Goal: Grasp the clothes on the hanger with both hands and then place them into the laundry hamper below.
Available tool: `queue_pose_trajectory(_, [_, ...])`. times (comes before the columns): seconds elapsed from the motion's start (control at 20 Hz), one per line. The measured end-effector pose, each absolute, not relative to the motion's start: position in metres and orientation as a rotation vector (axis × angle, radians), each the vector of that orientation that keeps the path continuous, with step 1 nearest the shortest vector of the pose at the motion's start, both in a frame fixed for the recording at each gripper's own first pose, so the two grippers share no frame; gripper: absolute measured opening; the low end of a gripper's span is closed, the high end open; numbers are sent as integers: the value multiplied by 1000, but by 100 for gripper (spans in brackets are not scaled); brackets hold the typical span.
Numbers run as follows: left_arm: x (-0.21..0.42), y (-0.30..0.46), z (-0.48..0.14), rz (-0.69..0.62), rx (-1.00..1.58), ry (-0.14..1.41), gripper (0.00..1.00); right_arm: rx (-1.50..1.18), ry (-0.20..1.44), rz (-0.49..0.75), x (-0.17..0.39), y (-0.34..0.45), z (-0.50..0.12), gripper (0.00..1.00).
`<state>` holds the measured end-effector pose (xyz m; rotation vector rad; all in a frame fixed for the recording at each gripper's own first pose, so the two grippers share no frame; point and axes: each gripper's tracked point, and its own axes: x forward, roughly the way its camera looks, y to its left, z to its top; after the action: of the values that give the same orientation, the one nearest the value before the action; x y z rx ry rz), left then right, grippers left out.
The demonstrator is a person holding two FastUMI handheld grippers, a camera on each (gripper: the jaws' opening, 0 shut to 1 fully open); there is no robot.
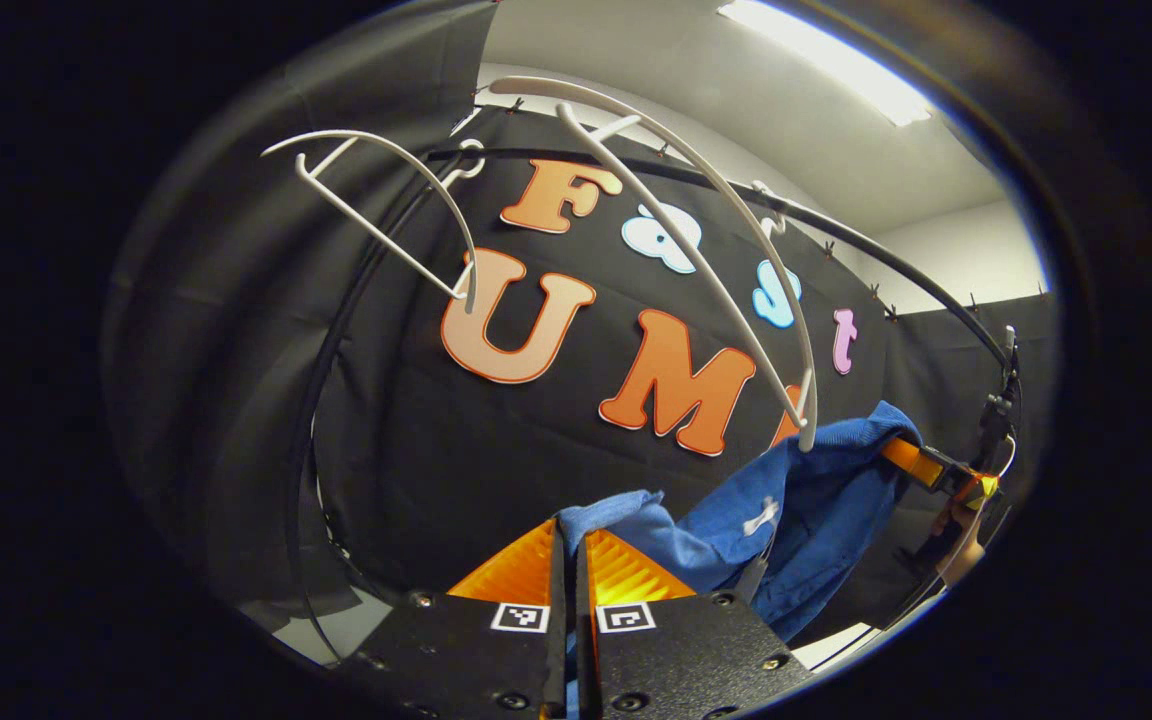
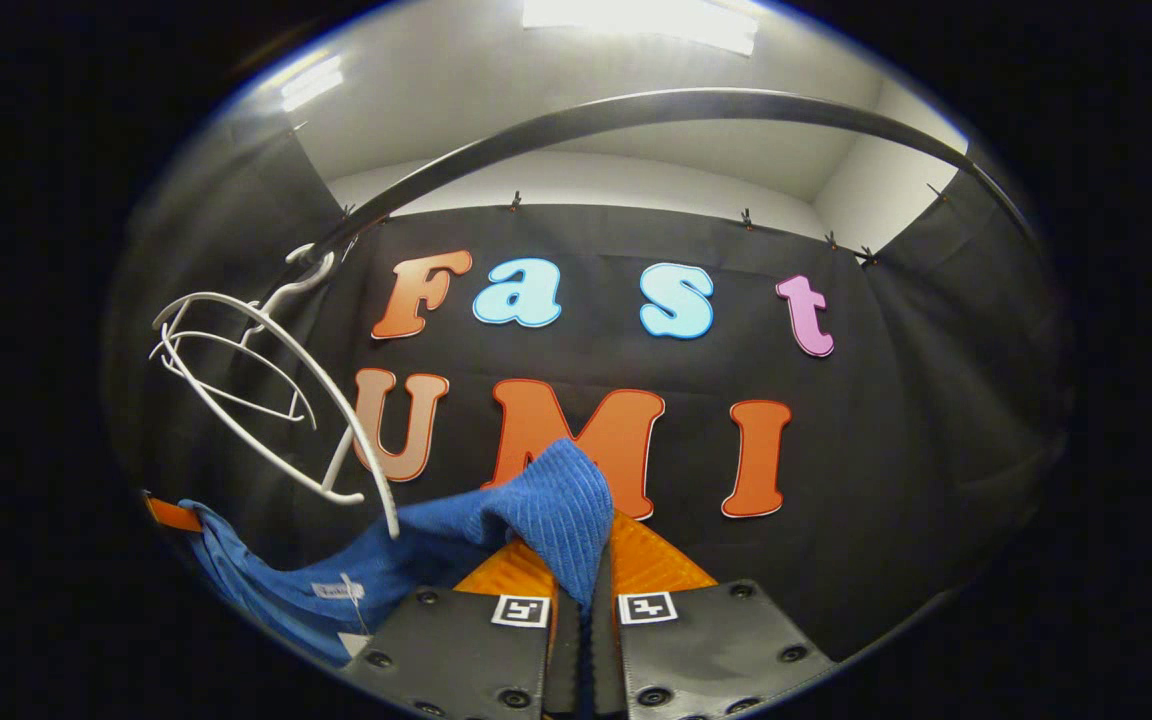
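Overhead, bare white hangers dangle above the blue garment.

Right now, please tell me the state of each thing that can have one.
Blue garment: off the hangers, held at two ends, sagging between.
White hangers: bare, hooked on the rail.
Left tongs: shut on blue garment.
Right tongs: shut on blue garment.
Ceiling light: on.
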<state>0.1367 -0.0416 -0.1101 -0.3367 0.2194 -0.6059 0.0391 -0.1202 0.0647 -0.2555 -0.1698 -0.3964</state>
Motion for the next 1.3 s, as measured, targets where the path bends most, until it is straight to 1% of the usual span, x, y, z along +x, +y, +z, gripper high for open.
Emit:
queue_pose_trajectory(0.2, [112, -41, -121, -572, -314, 249, 4, -243, -114, -337, 29, -120, 41, 12])
queue_pose_trajectory(0.4, [110, -27, -137, -470, -325, 290, 4, -143, -59, -198, 36, -86, 15, 11])
queue_pose_trajectory(0.55, [106, -39, -156, -468, -336, 343, 4, -72, 14, -96, 49, -53, -24, 12])
queue_pose_trajectory(0.6, [102, -45, -166, -475, -329, 368, 4, -57, 51, -67, 51, -42, -44, 12])
queue_pose_trajectory(0.65, [96, -50, -177, -477, -317, 396, 6, -43, 92, -38, 56, -32, -65, 12])
queue_pose_trajectory(0.75, [92, -58, -212, -468, -305, 469, 4, -30, 202, 10, 60, -15, -118, 12])
queue_pose_trajectory(0.8, [87, -65, -230, -469, -313, 516, 7, -28, 269, 27, 61, -7, -146, 12])
queue_pose_trajectory(0.85, [79, -74, -252, -477, -323, 570, 4, -23, 334, 35, 59, -2, -175, 12])
queue_pose_trajectory(0.95, [65, -86, -288, -489, -340, 679, 4, -4, 431, 15, 54, 1, -227, 12])
queue_pose_trajectory(1.05, [52, -87, -324, -449, -289, 789, 4, 25, 553, 5, 47, 1, -279, 12])
queue_pose_trajectory(1.1, [46, -82, -342, -424, -240, 837, 5, 45, 624, 9, 45, 6, -306, 7])
queue_pose_trajectory(1.15, [36, -81, -363, -410, -193, 891, 11, 66, 694, 9, 37, 9, -329, 14])
queue_pose_trajectory(1.2, [25, -81, -380, -413, -148, 945, 5, 87, 753, 2, 29, 11, -350, 14])
queue_pose_trajectory(1.3, [10, -91, -407, -426, -95, 1030, 6, 122, 861, -19, 18, 10, -383, 13])
